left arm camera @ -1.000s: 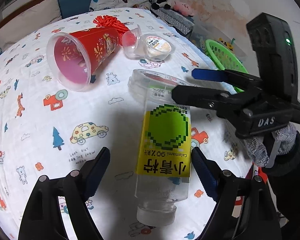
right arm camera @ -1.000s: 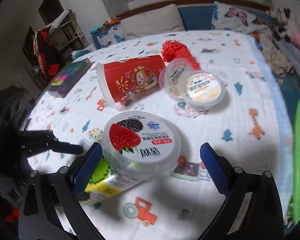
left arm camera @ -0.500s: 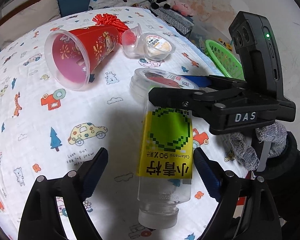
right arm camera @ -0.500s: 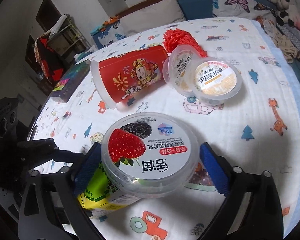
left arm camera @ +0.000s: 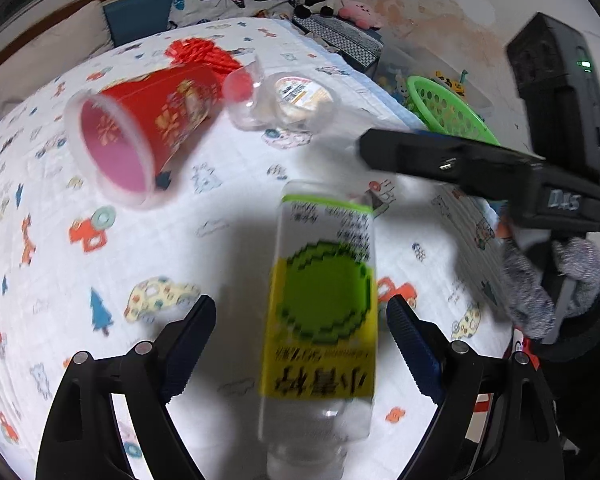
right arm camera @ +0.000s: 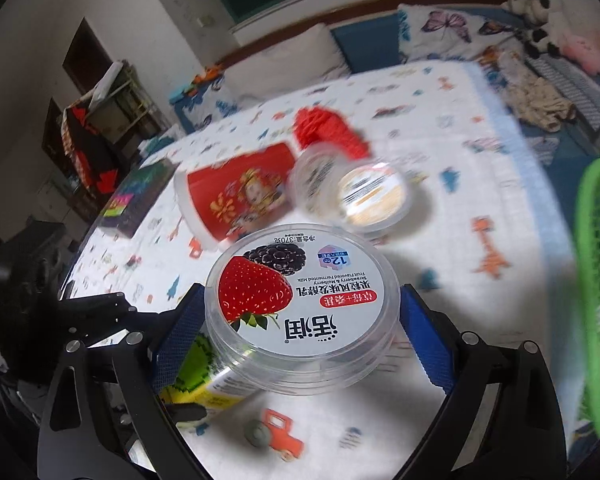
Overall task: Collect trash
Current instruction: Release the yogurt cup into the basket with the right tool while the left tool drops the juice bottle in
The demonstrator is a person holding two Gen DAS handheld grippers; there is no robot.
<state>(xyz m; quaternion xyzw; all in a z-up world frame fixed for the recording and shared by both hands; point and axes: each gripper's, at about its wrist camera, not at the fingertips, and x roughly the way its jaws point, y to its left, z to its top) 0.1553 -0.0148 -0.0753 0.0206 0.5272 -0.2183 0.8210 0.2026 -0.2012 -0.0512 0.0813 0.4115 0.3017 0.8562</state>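
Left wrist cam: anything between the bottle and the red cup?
Nothing. In the left wrist view only bare printed sheet separates the bottle from the red cup.

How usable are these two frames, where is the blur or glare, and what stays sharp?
Left wrist view: motion blur smears the bottle, red cup and bedsheet print; the left gripper stays crisp; a hard shadow lies beside the bottle. Right wrist view: the yogurt tub between the right gripper fingers is sharp with legible label, the background streaked. Both show strong fisheye bending and dark corners.
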